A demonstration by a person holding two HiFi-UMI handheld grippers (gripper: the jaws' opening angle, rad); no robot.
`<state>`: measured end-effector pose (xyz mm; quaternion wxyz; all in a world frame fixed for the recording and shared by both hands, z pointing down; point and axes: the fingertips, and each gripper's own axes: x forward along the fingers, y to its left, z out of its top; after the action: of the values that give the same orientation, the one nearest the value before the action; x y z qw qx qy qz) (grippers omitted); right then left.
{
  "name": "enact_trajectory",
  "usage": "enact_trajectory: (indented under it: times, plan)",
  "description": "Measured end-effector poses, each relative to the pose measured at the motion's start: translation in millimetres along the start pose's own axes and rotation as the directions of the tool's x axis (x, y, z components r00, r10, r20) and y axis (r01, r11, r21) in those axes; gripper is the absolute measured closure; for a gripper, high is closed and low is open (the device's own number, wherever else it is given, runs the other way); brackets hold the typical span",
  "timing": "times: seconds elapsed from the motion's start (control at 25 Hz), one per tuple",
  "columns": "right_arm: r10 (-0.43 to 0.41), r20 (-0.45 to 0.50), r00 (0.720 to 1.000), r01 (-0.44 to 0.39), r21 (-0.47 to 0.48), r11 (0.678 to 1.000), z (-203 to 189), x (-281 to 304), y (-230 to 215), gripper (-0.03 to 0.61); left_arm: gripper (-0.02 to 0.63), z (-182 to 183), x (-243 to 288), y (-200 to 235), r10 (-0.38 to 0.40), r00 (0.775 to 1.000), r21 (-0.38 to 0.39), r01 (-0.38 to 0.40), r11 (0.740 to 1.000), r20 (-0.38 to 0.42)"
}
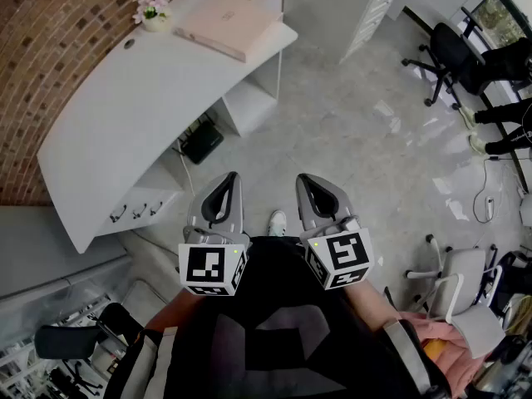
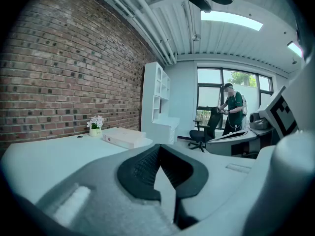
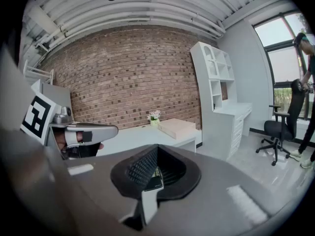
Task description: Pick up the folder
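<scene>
Closest to me, the left gripper [image 1: 226, 181] and the right gripper [image 1: 306, 183] sit side by side just in front of my body, pointing a little downward over the floor. In each gripper view the dark fingers [image 2: 142, 168] are pressed together with nothing between them, so both are closed and empty.

Beyond them the white counter [image 1: 141, 115] curves along the brick wall [image 1: 50, 32]. I am well short of it and nothing is within reach yet.

The folder [image 1: 224, 19] lies flat at the far end of the counter, just beside a small pot of flowers [image 1: 154, 7], with its outer side close to the counter's edge. It is a thick, pale, box-like binder.

I judge it stiff, with board covers that won't flex or crush, and probably fairly heavy if it is full. The cover looks smooth, so a light pinch on the flat top could slip. I can't tell from here whether it would fall open when lifted.

My plan would be to open the fingers wide and take it across its thickness at the side nearest the counter's edge, ideally with one gripper at each end to keep it level and away from the flowers.
</scene>
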<state>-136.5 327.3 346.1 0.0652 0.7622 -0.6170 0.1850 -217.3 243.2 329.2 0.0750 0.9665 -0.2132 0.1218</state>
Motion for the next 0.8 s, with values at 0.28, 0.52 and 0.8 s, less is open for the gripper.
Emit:
enact_trajectory:
  times: [0.28, 0.52, 0.8]
  plan:
    - [0.012, 0.005, 1.0, -0.012, -0.003, 1.0, 8, 8, -8, 0.578, 0.612, 8, 11, 1, 0.01, 1.0, 0.005, -0.01, 1.0, 0.002]
    - [0.02, 0.016, 1.0, -0.02, 0.005, 1.0, 6, 1, -8, 0.577, 0.612, 7, 7, -5, 0.012, 1.0, 0.012, -0.012, 1.0, 0.009]
    - [0.018, 0.047, 0.999, -0.02, 0.041, 0.999, 13, -3, -18, 0.576, 0.612, 15, 11, -11, 0.012, 1.0, 0.031, -0.012, 0.999, 0.013]
